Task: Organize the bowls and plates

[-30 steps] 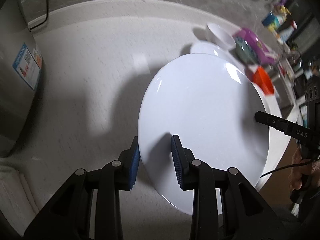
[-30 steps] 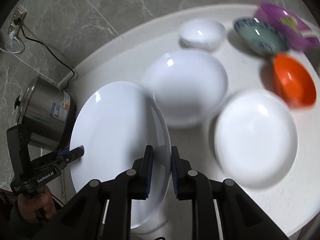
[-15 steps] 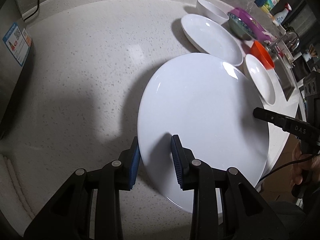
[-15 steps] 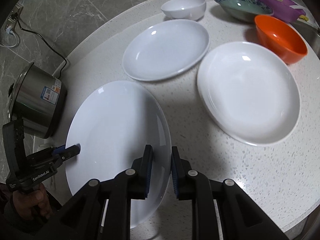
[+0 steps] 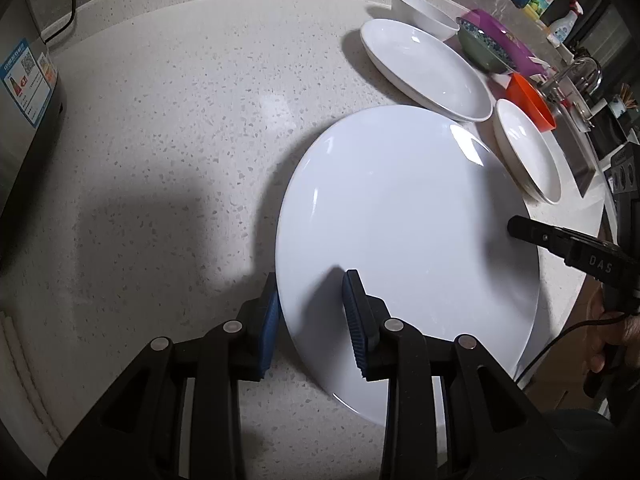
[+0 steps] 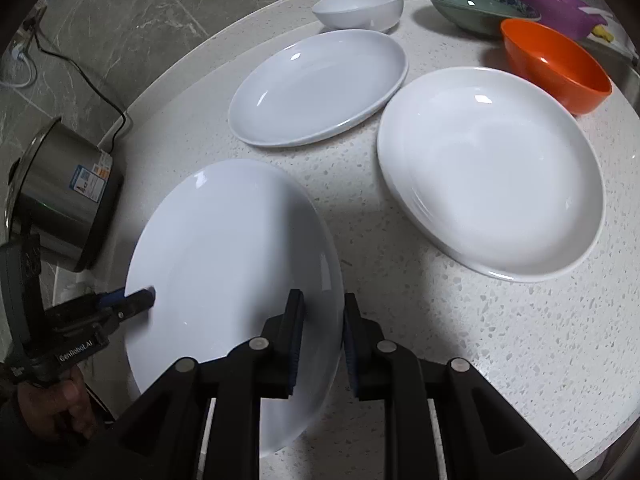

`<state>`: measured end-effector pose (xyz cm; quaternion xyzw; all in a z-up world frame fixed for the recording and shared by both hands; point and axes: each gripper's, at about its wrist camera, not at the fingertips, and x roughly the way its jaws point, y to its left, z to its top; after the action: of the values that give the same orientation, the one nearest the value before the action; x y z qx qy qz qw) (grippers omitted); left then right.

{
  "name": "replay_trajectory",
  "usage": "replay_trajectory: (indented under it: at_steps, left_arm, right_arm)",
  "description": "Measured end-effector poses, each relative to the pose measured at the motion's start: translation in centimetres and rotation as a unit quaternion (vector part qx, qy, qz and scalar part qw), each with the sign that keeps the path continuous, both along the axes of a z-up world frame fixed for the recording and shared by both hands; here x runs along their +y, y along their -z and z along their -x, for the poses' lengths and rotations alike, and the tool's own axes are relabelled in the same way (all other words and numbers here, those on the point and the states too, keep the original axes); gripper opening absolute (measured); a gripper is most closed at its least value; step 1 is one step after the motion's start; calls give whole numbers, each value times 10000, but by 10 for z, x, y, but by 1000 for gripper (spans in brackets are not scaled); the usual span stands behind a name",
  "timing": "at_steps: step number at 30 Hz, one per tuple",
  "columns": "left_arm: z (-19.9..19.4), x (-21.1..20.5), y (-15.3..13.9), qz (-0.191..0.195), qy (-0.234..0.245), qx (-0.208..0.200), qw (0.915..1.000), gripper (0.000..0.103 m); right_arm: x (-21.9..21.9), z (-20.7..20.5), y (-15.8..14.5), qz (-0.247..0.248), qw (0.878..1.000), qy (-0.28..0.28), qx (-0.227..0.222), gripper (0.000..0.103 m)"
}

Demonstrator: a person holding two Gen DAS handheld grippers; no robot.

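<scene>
1. The large white plate [image 5: 404,240] is carried between the two grippers, tilted and low over the speckled counter [image 5: 180,128], with its near edge close to the surface; whether it touches yet cannot be told.
2. The left gripper [image 5: 310,312] has its blue pads on either face of the plate's left rim, clamped on it. The right gripper [image 6: 320,332] pinches the opposite rim the same way.
3. To do this step well, I judge both ends should go down level and together, so the plate meets the counter flat and does not scrape on one edge.
4. Keep both grips firm until the plate rests fully on the surface; letting go on one side first could let it slide or clatter.
5. Mind the neighbours: a deep white plate [image 6: 492,172] sits just beside on the right, an oval white plate [image 6: 320,88] lies beyond, and a white bowl [image 6: 358,6], a patterned green bowl [image 6: 476,8] and an orange bowl [image 6: 556,68] stand farther back.
6. A steel pot [image 6: 60,196] stands to the left, well apart, so there is free counter that way.
</scene>
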<state>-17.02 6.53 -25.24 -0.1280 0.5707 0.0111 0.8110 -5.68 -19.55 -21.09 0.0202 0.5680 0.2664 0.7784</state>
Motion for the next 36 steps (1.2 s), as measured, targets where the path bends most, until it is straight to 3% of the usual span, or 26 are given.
replay_trajectory:
  at_steps: [18,19,21,25,27,32,36]
  left_arm:
    - [-2,6,-4,-72,57,-127,9999,31]
    - [-1,7,-6,-65,41,-156,9998,33]
    - [0,11,-10,-84,18,-224,9997,46]
    - [-3,21,-24,-103,-42,-397,9991,54]
    - [-8,26,-31,-52,-77,-476,9988,64]
    - [-31,36,-45,71,-64,-602,9981,73]
    - [-67,43,-62,159,45,-757,9970,73]
  right_arm:
    - [4,18,-2,330,9959,-313,-776,28]
    - [4,19,-2,359,9954,-327,-821,29]
    - [5,20,-2,363,9952,-320,-854,31]
    - [0,20,-1,347,9955,-197,-860,38]
    - [-3,20,-1,354,9954,-137,-875,41]
    - [-13,21,-8,284,9954,10,-911,45]
    - [-24,15,-30,256,9937,105,-1086,54]
